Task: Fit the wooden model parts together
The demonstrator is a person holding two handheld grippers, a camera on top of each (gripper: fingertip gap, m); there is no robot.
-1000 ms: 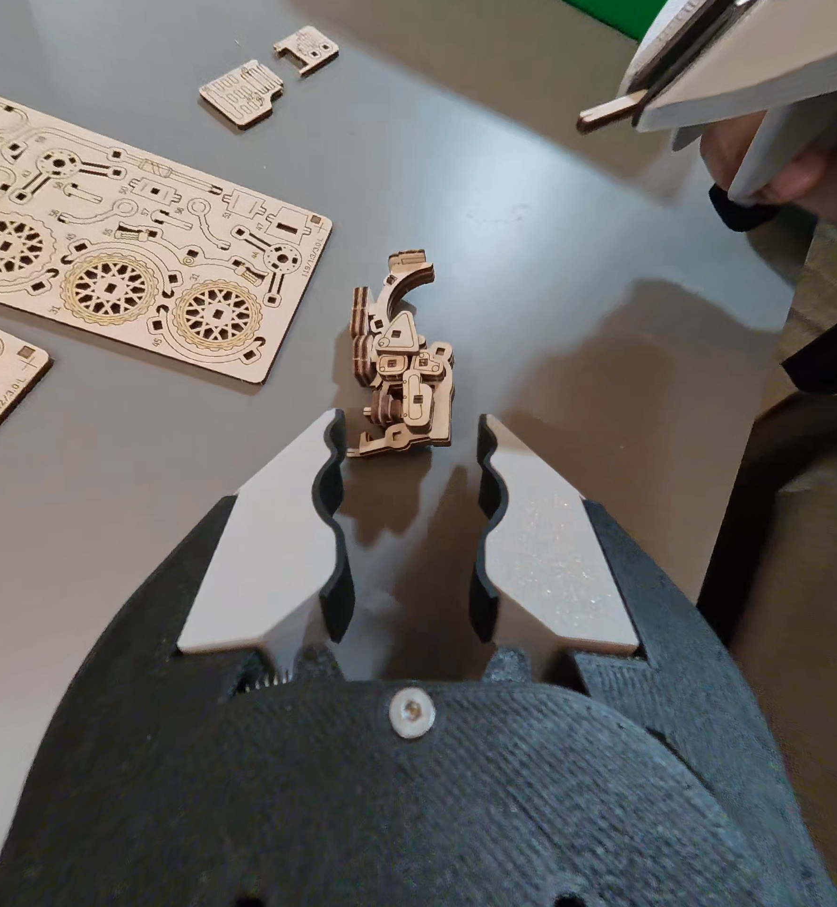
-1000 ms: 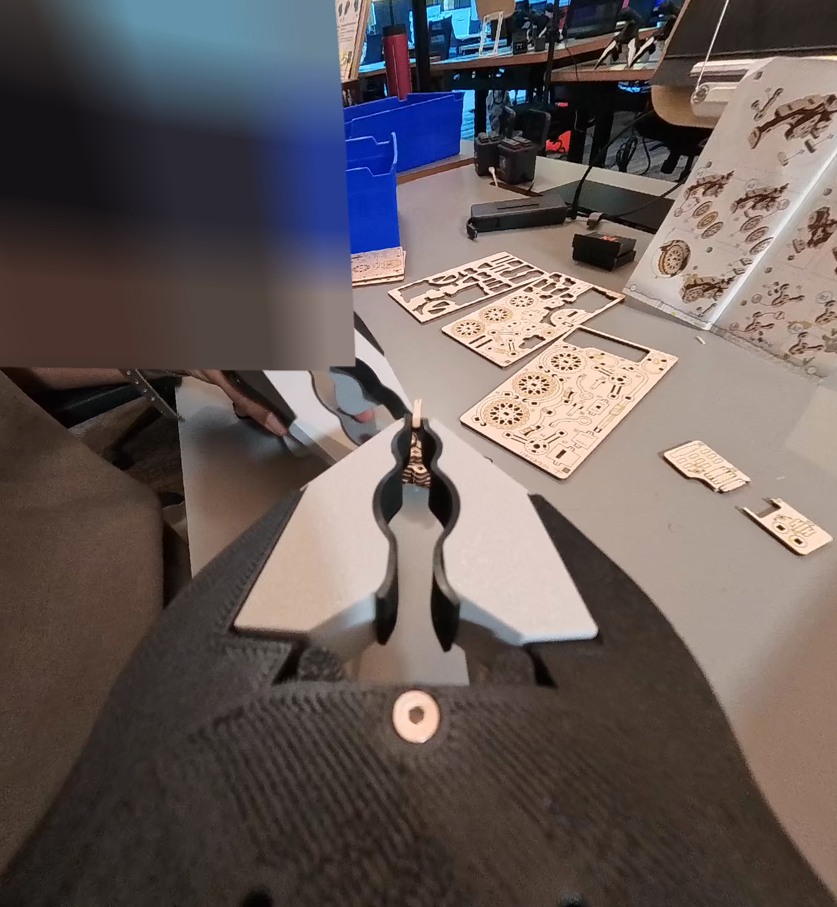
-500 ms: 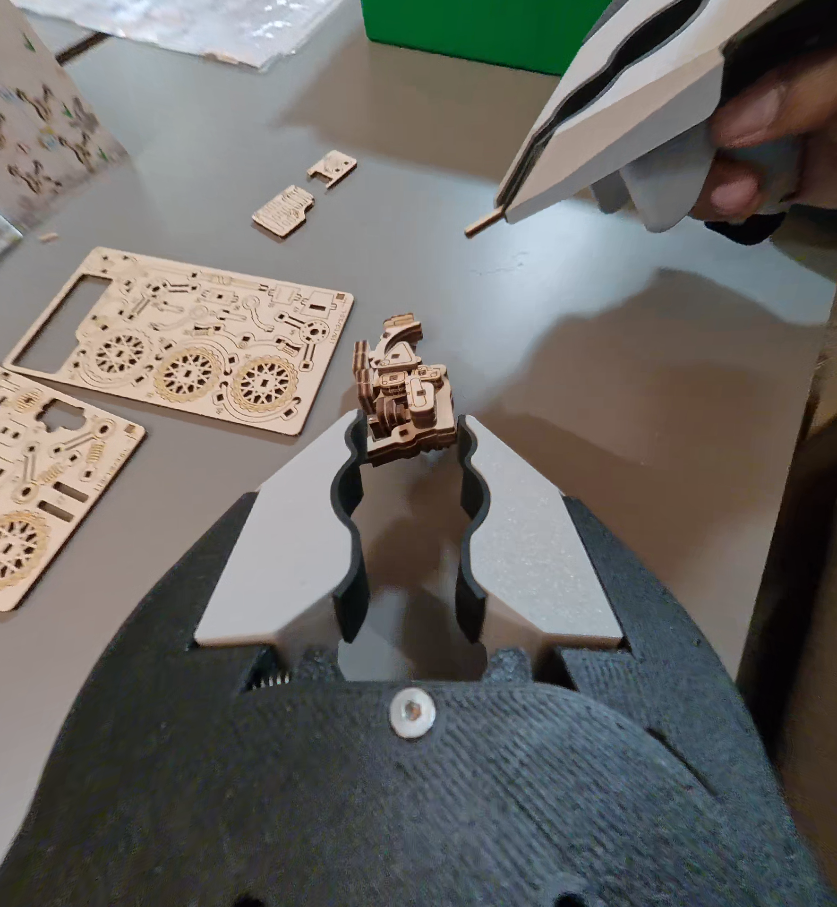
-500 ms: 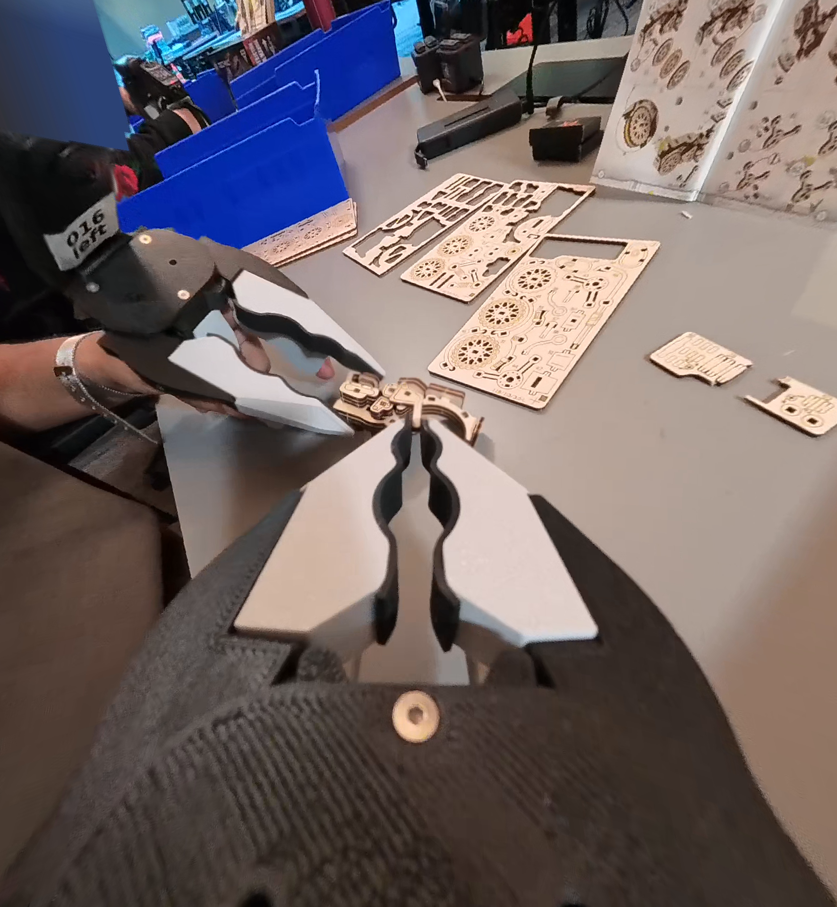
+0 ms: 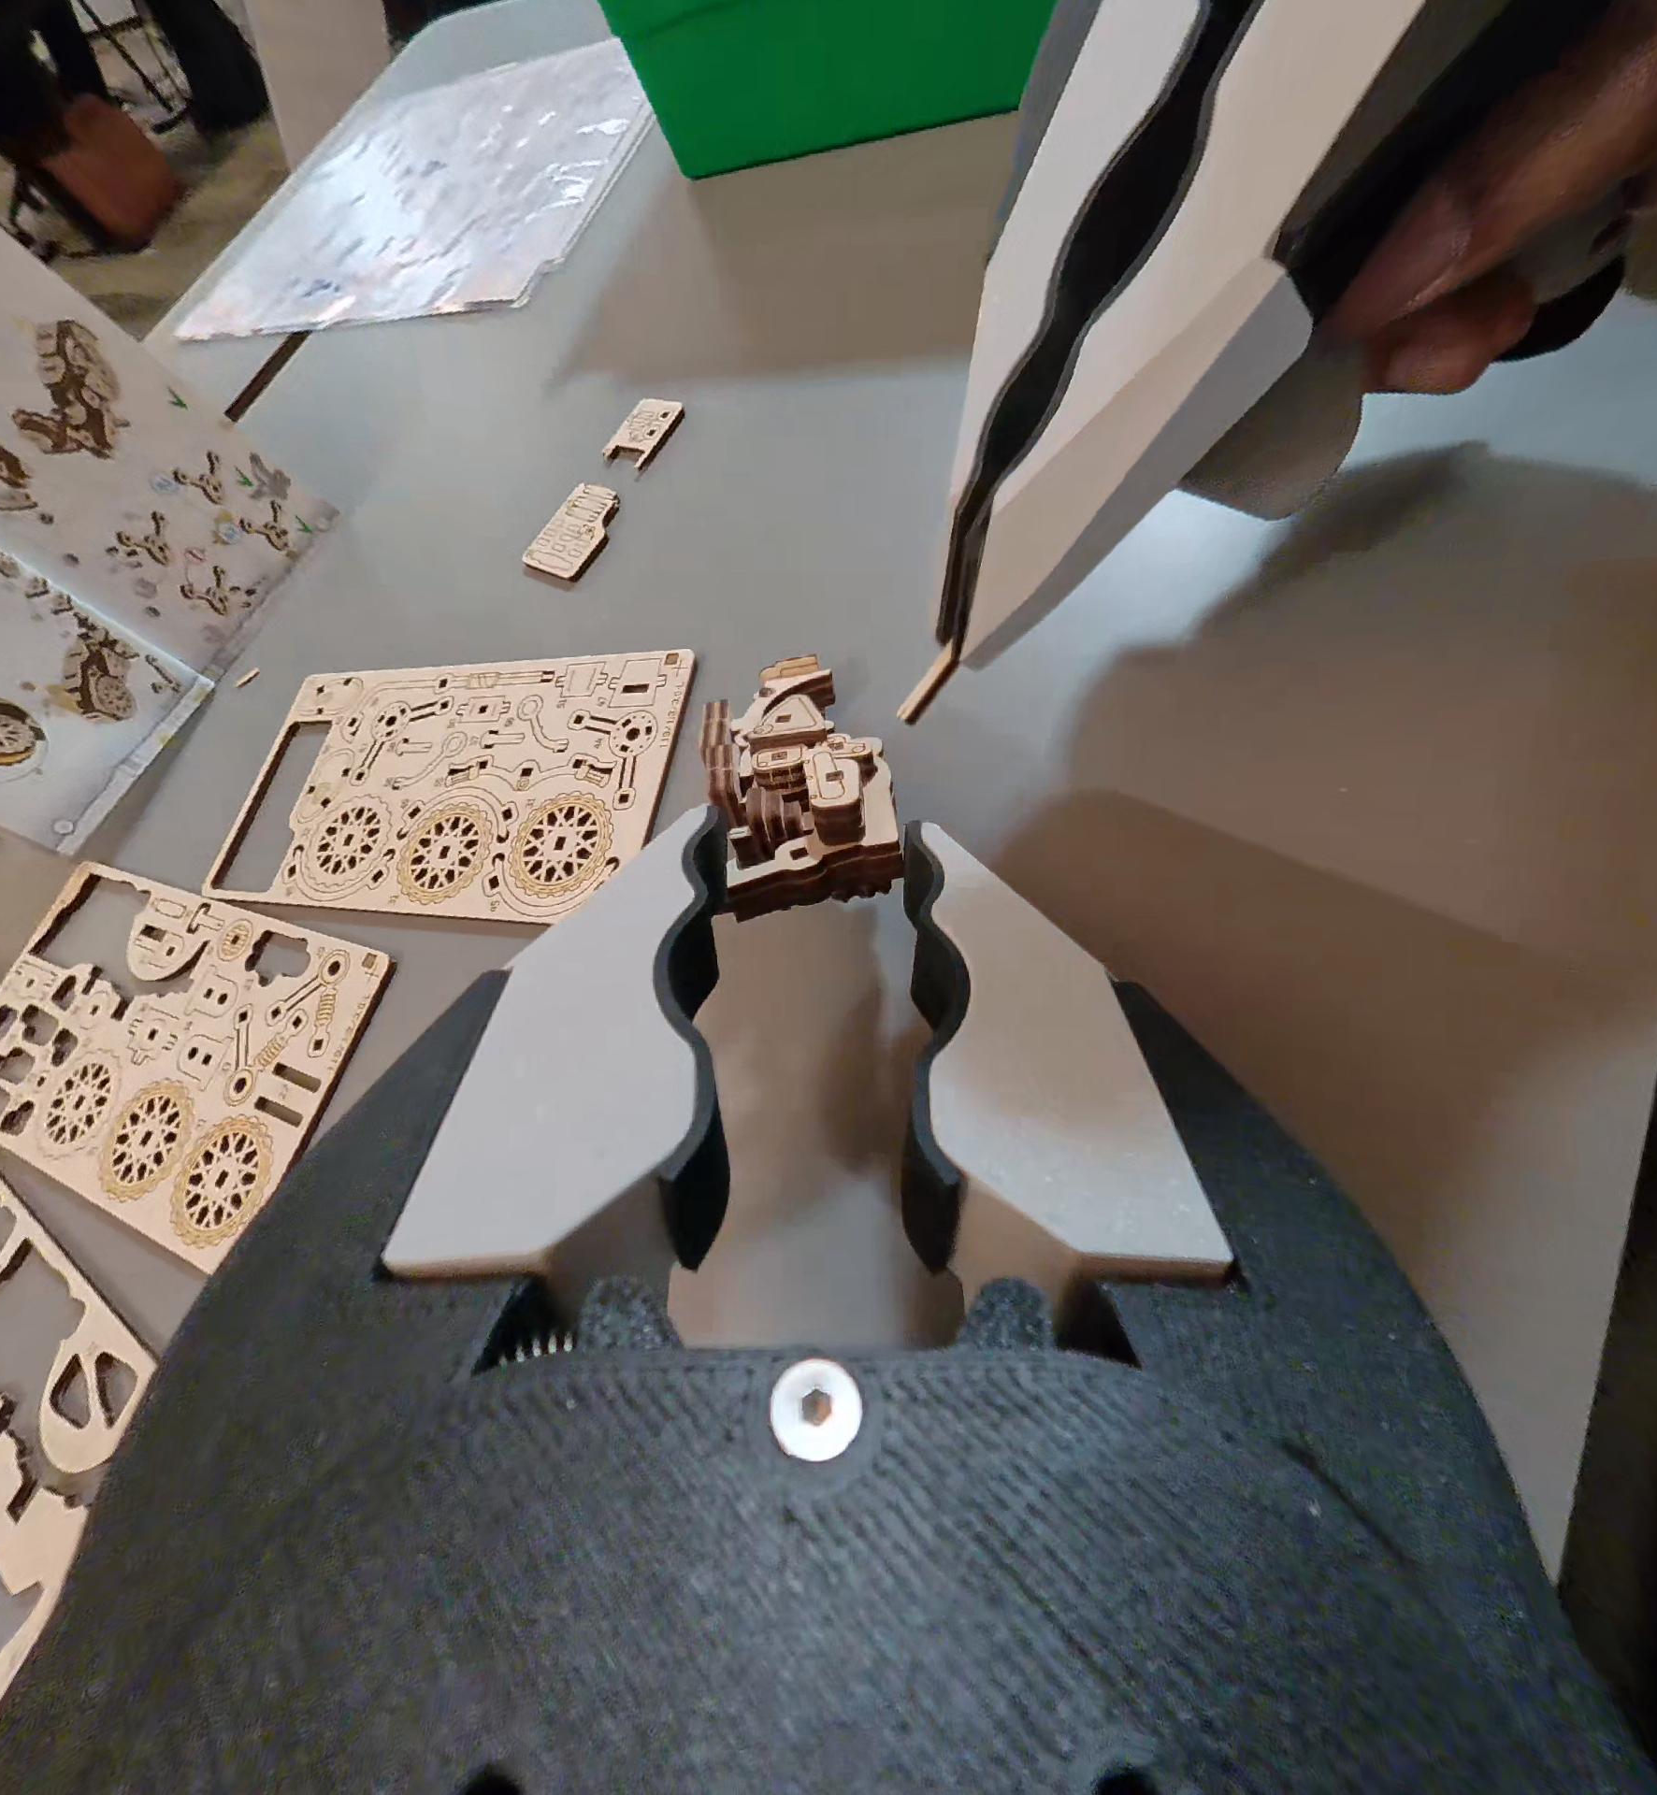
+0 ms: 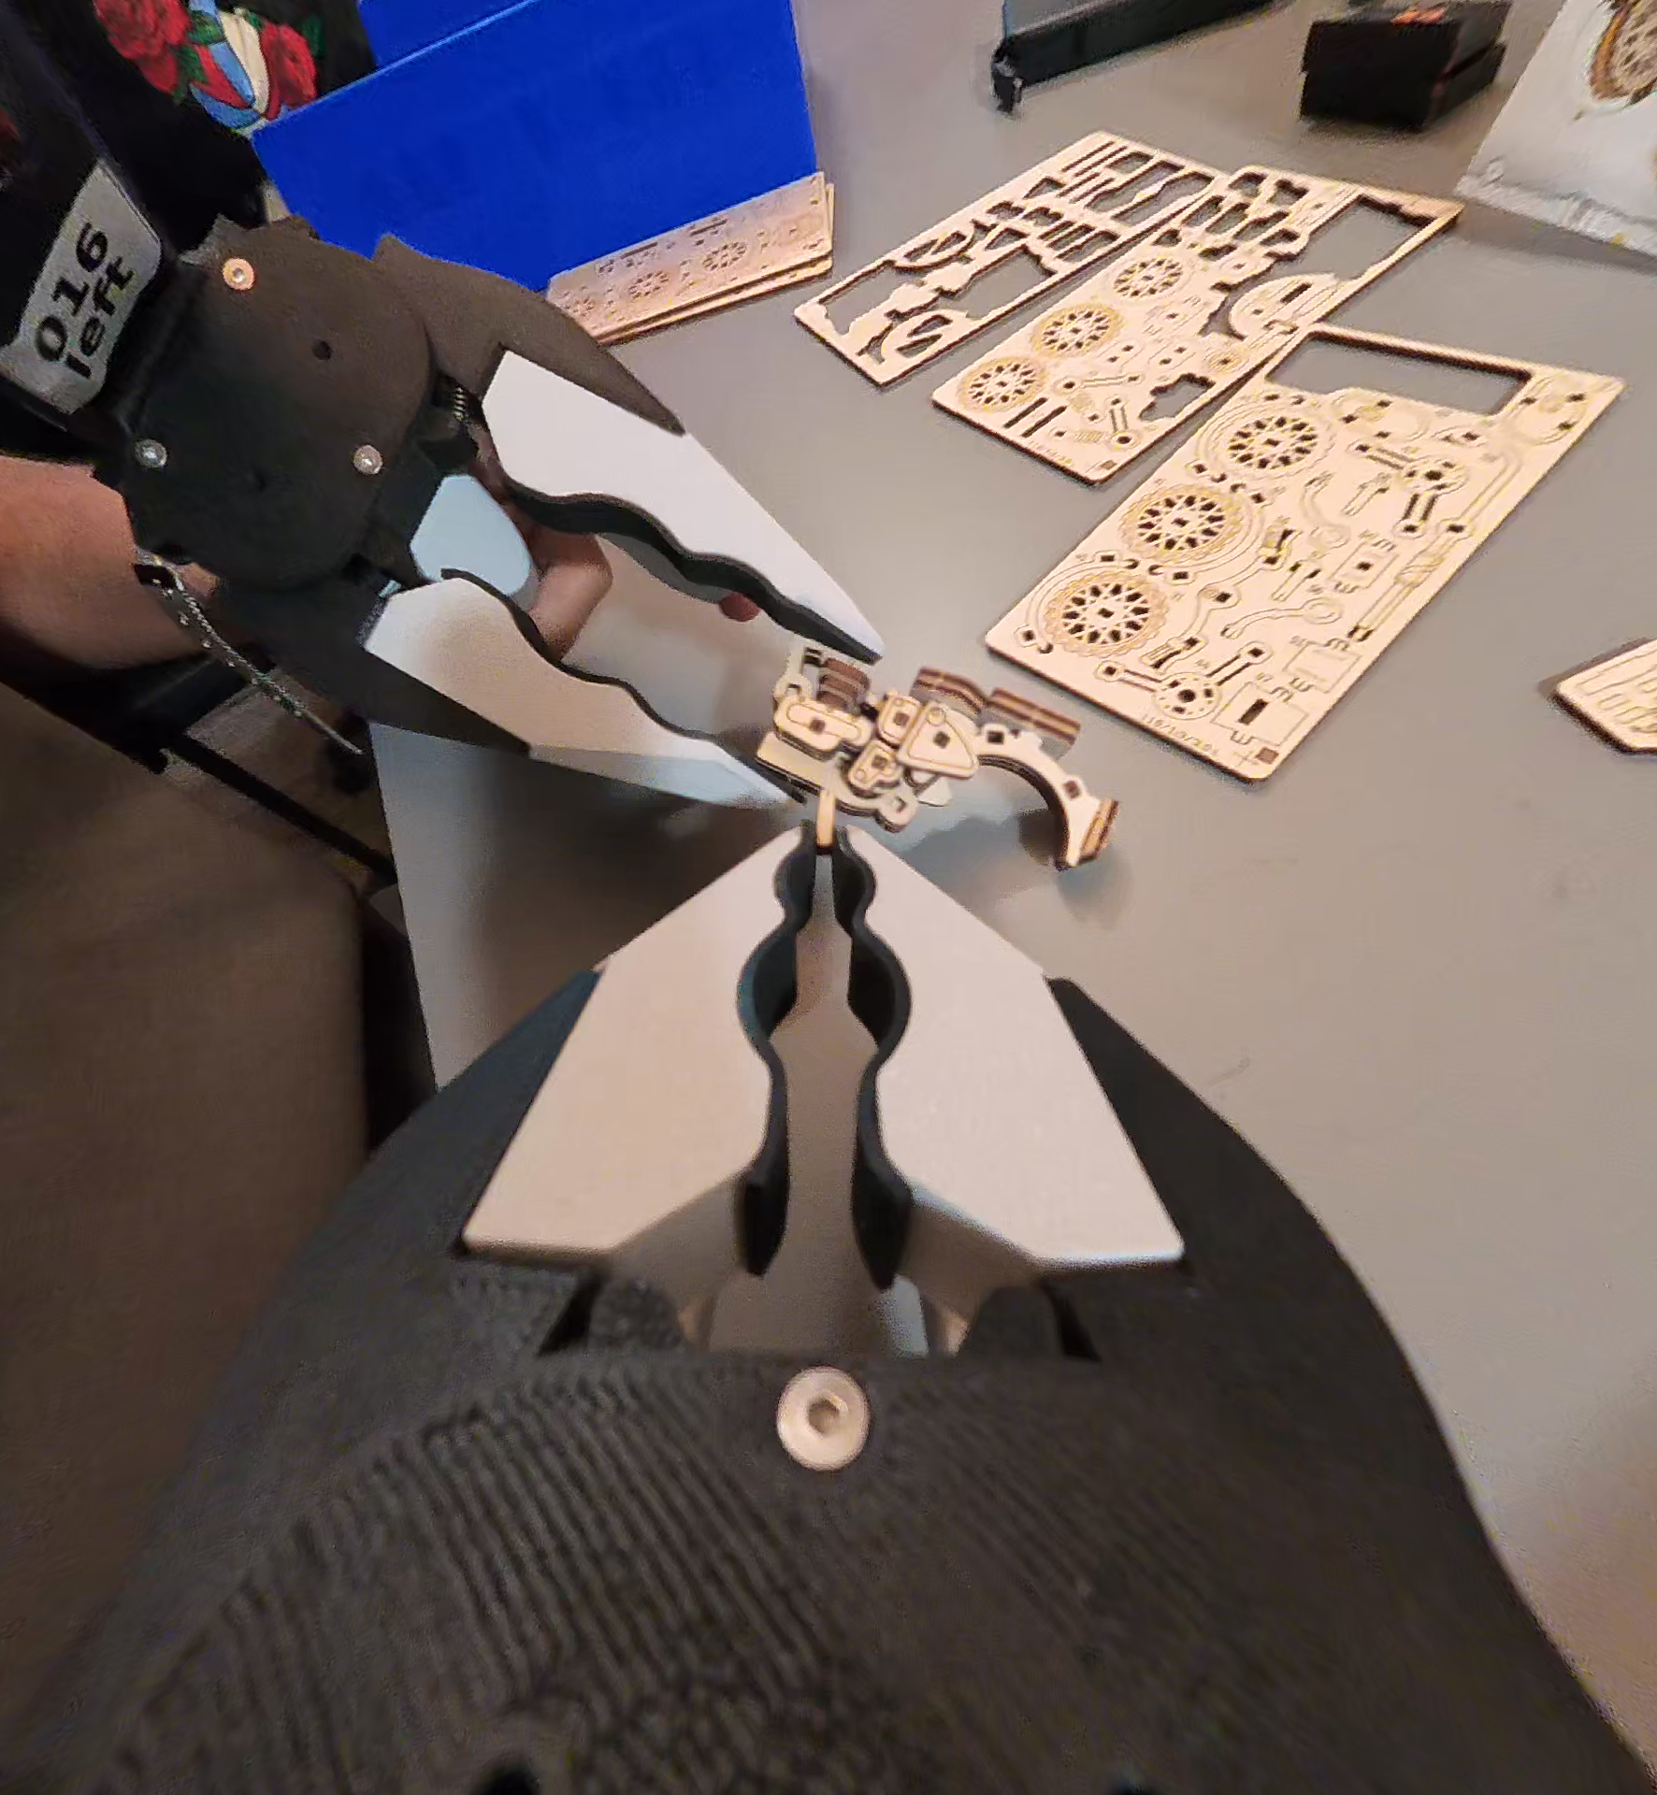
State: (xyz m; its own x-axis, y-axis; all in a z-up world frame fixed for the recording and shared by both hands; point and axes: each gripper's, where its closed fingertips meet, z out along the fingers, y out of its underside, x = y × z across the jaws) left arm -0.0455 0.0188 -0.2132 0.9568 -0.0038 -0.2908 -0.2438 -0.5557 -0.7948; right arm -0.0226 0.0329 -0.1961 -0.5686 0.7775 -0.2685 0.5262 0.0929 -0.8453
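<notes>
The left gripper [image 5: 810, 855] had its jaws clasped on the near end of the half-built wooden model [image 5: 800, 787], which it held raised off the grey bench [image 5: 1194, 826]; in the right wrist view the same model [image 6: 902, 743] hung between those jaws with its curved arm pointing out to the right. The right gripper [image 6: 823, 843] was clenched on a thin wooden strip [image 6: 825, 821], its tip just beside the model's underside, though whether the two touched was hard to tell. In the left wrist view that strip [image 5: 927, 680] stuck out just beside the model's far end. Flat wooden part sheets [image 5: 455, 787] lay on the bench, near the model, with two small loose pieces [image 5: 577, 534] farther off.
</notes>
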